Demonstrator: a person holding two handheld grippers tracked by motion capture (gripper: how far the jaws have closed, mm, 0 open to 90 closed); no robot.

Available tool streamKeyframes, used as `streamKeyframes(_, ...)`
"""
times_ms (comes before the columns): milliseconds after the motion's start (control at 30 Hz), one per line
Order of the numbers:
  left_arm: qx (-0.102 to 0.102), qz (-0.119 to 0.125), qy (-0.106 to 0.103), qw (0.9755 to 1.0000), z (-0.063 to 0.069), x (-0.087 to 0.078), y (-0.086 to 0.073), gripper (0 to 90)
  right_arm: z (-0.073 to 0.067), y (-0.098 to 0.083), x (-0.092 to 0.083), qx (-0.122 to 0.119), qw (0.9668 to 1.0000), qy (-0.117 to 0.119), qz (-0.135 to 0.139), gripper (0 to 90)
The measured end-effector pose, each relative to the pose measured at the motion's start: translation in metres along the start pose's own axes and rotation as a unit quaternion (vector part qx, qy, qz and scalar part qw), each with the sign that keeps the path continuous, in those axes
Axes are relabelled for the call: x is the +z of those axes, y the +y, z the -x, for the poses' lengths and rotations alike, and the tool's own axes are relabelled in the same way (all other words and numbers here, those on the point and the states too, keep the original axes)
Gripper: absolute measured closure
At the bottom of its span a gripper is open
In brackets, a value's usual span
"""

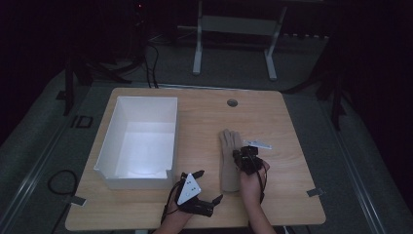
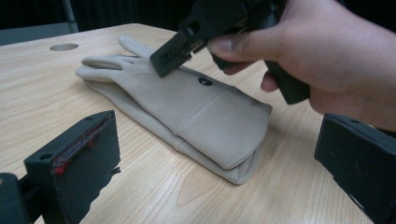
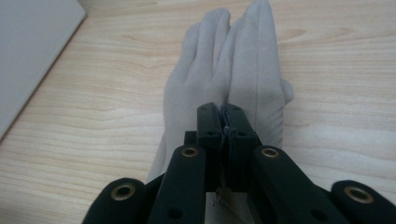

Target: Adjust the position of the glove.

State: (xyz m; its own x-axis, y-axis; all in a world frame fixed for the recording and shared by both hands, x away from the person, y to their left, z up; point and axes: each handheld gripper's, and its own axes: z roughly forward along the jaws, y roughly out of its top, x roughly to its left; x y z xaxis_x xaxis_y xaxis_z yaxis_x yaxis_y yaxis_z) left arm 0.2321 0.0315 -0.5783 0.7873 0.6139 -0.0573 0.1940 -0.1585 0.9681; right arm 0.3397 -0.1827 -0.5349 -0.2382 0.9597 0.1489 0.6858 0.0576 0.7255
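Observation:
A beige glove [image 1: 229, 161] lies flat on the wooden table [image 1: 292, 122], fingers pointing to the far side; in the left gripper view the glove [image 2: 187, 107] looks like two layers stacked. My right gripper [image 1: 238, 155] is shut, its jaws pressed together, with the tips just over the glove's palm [image 3: 224, 70]. The right gripper [image 3: 226, 112] shows nothing clearly held, and from the side the right gripper [image 2: 161, 60] slants down onto the fabric. My left gripper [image 1: 208, 186] stands open near the front edge, left of the glove's cuff. Between the left gripper [image 2: 215, 126] jaws I see the cuff farther off.
A white open box [image 1: 104, 141] stands on the left half of the table, its corner [image 3: 32, 46] close to the glove. A round cable hole [image 1: 232, 103] sits at the far middle. Bare wood lies right of the glove.

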Motion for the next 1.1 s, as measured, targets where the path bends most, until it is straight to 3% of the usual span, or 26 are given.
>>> streamKeyframes(233,0.0,0.001,-0.001,1.0,0.0,0.0,0.0,0.5,0.0,-0.003,0.007,0.003,0.9999,0.011,-0.007,81.3)
streamKeyframes(433,-0.001,0.0,-0.002,1.0,0.0,0.0,0.0,0.5,0.002,-0.007,0.012,-0.009,0.9998,0.006,-0.016,82.0)
streamKeyframes(533,0.001,-0.001,-0.002,1.0,0.0,0.0,0.0,0.5,0.005,-0.002,0.007,-0.006,0.9995,0.028,-0.015,72.1)
streamKeyframes(733,0.005,0.002,0.002,1.0,0.0,0.001,0.0,0.5,0.014,0.019,-0.008,-0.043,0.9976,0.055,0.006,53.0)
streamKeyframes(767,0.005,0.002,0.002,1.0,0.0,0.001,0.0,0.5,0.014,0.019,-0.008,-0.043,0.9976,0.055,0.006,53.0)
streamKeyframes(800,0.005,0.002,0.002,1.0,0.0,0.001,0.0,0.5,0.019,0.026,-0.01,-0.056,0.9961,0.067,0.004,48.7)
streamKeyframes(833,0.005,0.002,0.003,1.0,0.0,0.001,0.0,0.5,0.019,0.026,-0.01,-0.056,0.9961,0.067,0.004,48.7)
streamKeyframes(867,0.003,0.0,0.004,1.0,0.0,0.001,0.0,0.5,0.024,0.032,-0.011,-0.061,0.9945,0.085,0.001,40.9)
streamKeyframes(1000,0.005,-0.004,0.004,1.0,-0.001,0.002,0.001,0.5,0.032,0.038,-0.01,-0.069,0.991,0.114,-0.014,31.8)
streamKeyframes(1033,0.006,-0.006,0.001,1.0,-0.001,0.002,0.001,0.5,0.034,0.039,-0.009,-0.069,0.9897,0.124,-0.018,27.7)
streamKeyframes(1067,0.006,-0.009,-0.004,0.9999,-0.001,0.003,0.001,0.5,0.038,0.04,-0.008,-0.08,0.9858,0.144,-0.031,22.6)
streamKeyframes(1100,0.008,-0.01,-0.004,0.9999,0.0,0.003,0.001,0.5,0.038,0.04,-0.008,-0.08,0.9858,0.144,-0.031,22.6)
